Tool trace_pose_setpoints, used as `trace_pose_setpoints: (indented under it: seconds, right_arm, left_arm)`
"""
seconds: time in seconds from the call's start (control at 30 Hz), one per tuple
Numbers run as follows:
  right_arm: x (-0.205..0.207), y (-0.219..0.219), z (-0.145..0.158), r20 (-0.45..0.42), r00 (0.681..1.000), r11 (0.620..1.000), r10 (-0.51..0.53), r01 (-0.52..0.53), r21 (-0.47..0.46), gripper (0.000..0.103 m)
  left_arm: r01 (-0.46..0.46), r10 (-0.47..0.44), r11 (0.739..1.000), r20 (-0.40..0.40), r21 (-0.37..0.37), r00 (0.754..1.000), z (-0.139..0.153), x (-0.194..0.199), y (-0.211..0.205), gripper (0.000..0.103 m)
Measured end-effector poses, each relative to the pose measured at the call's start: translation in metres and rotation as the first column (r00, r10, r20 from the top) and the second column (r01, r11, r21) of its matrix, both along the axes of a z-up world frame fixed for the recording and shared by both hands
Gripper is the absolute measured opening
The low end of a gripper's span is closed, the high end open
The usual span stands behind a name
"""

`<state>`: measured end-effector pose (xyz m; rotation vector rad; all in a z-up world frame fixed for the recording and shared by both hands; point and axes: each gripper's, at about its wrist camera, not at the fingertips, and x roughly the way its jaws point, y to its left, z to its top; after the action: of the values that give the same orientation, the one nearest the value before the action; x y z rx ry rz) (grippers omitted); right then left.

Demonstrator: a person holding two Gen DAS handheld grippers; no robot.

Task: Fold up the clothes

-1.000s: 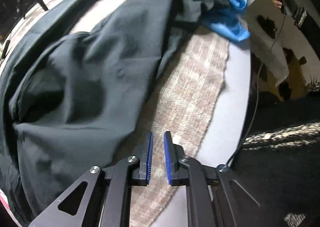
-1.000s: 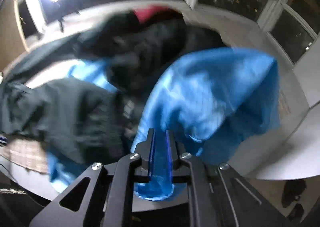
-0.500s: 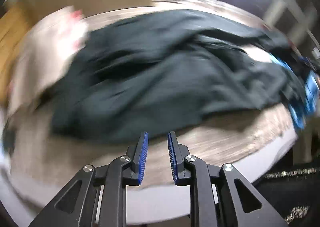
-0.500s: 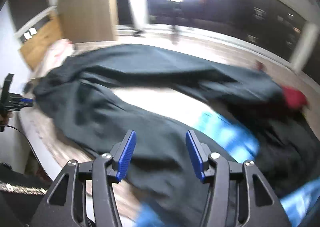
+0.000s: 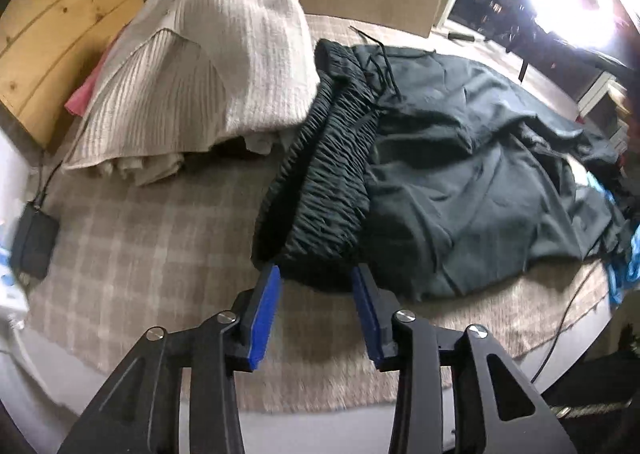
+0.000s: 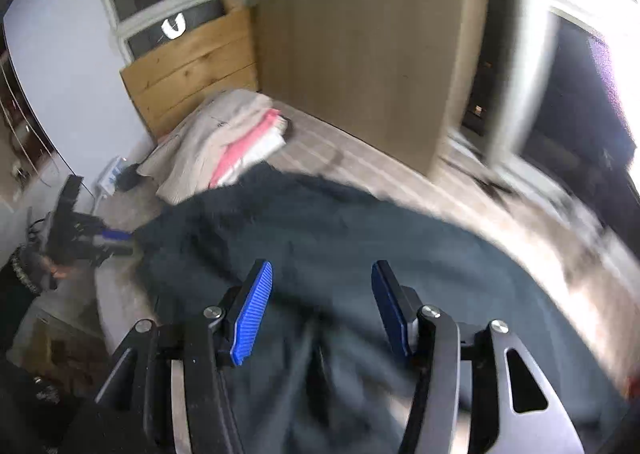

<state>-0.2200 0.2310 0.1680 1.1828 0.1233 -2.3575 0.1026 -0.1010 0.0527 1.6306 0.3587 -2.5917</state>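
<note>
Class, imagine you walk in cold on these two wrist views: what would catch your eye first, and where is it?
First, the dark trousers sprawled across the checked bedcover, their gathered waistband lying nearest the left gripper, whose jaws are opening. Next, the folded cream knitwear stack behind it by the wooden headboard.

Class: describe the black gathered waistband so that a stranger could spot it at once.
Start at the checked bedcover. Right of the cream knit pile sprawls a dark garment. Its near-left end is the waistband: blacker than the smooth cloth beside it, tightly ridged, with a drawcord.
</note>
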Motion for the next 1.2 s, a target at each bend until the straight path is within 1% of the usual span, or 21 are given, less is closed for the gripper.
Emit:
trace_pose_setpoints:
  seconds: [0.03,0.13,0.2,0.27,0.37,0.5,0.57,0.6,0.67,0.73,0.77,0.8,0.83,0.87,0.9,0.97,1.03,1.13,1.2]
  right_arm:
    - [-0.024,-0.020,-0.011,0.019,0.999,0.999,0.040,-0.040,0.005,0.052]
    - [-0.095,-0.089,-0.050,0.086,0.981,0.983,0.172,-0.177,0.047,0.052]
    - [-0.129,-0.126,-0.078,0.123,0.964,0.963,0.236,-0.249,0.104,0.052]
    - [-0.154,-0.150,-0.099,0.166,0.940,0.943,0.298,-0.317,0.101,0.052]
    - [-0.177,-0.168,-0.119,0.213,0.906,0.919,0.365,-0.387,0.074,0.052]
    - [-0.186,-0.185,-0.140,0.276,0.853,0.878,0.442,-0.475,0.063,0.053]
    - [-0.185,-0.190,-0.150,0.313,0.823,0.856,0.474,-0.514,0.056,0.053]
    - [-0.183,-0.191,-0.153,0.308,0.819,0.851,0.484,-0.523,0.054,0.054]
    - [-0.180,-0.191,-0.155,0.281,0.828,0.854,0.485,-0.518,0.051,0.053]
    - [-0.178,-0.189,-0.154,0.268,0.843,0.869,0.466,-0.493,0.041,0.039]
    - [-0.176,-0.186,-0.152,0.252,0.857,0.880,0.450,-0.474,0.042,0.029]
    - [-0.173,-0.182,-0.149,0.236,0.867,0.887,0.439,-0.460,0.041,0.020]
    - [-0.169,-0.177,-0.143,0.216,0.874,0.892,0.435,-0.451,0.028,0.018]
    - [-0.161,-0.169,-0.131,0.179,0.884,0.898,0.433,-0.440,0.002,0.015]
    - [-0.155,-0.163,-0.120,0.145,0.892,0.902,0.429,-0.431,-0.020,0.014]
    - [-0.140,-0.149,-0.095,0.079,0.910,0.913,0.408,-0.404,-0.060,0.013]
    - [-0.128,-0.140,-0.071,0.019,0.920,0.917,0.391,-0.388,-0.090,0.012]
    - [-0.109,-0.135,-0.028,-0.096,0.922,0.918,0.376,-0.385,-0.097,0.011]
    - [-0.106,-0.149,-0.002,-0.162,0.911,0.915,0.378,-0.395,-0.084,0.011]
  left_arm:
    - [0.003,-0.003,1.000,-0.007,0.014,1.000,-0.002,-0.002,-0.003,0.044]
    - [0.015,-0.014,1.000,-0.010,0.018,1.000,-0.008,-0.004,-0.010,0.046]
    - [0.011,-0.011,0.999,-0.016,0.036,1.000,-0.010,-0.002,-0.015,0.046]
    - [0.014,-0.013,0.998,-0.018,0.058,1.000,-0.013,0.000,-0.019,0.049]
    - [-0.003,0.003,0.999,0.007,0.045,1.000,-0.023,0.000,-0.026,0.050]
    - [-0.014,0.014,0.993,0.007,0.118,1.000,-0.033,-0.008,-0.032,0.050]
    - [-0.001,0.000,0.991,0.003,0.131,1.000,-0.038,-0.017,-0.030,0.050]
    - [0.006,-0.006,0.991,0.002,0.137,1.000,-0.040,-0.021,-0.029,0.050]
    - [0.004,-0.002,0.987,-0.008,0.160,1.000,-0.042,-0.026,-0.027,0.050]
    - [-0.004,0.011,0.982,-0.033,0.187,0.999,-0.041,-0.028,-0.024,0.043]
    - [-0.006,0.016,0.981,-0.047,0.192,0.999,-0.039,-0.028,-0.021,0.037]
    - [-0.008,0.020,0.980,-0.060,0.197,0.998,-0.036,-0.027,-0.019,0.023]
    - [-0.010,0.025,0.979,-0.073,0.202,0.997,-0.034,-0.027,-0.017,0.012]
    - [-0.009,0.027,0.978,-0.085,0.209,0.996,-0.031,-0.025,-0.015,0.012]
    - [-0.005,0.026,0.978,-0.095,0.209,0.995,-0.027,-0.022,-0.012,0.011]
    - [0.004,0.019,0.980,-0.111,0.198,0.994,-0.019,-0.015,-0.008,0.011]
    - [0.001,0.022,0.984,-0.126,0.180,0.992,-0.006,-0.006,-0.006,0.011]
    - [-0.004,0.035,0.984,-0.176,0.179,0.984,0.020,0.007,-0.009,0.011]
    - [-0.007,0.040,0.986,-0.198,0.166,0.979,0.035,0.017,-0.014,0.011]
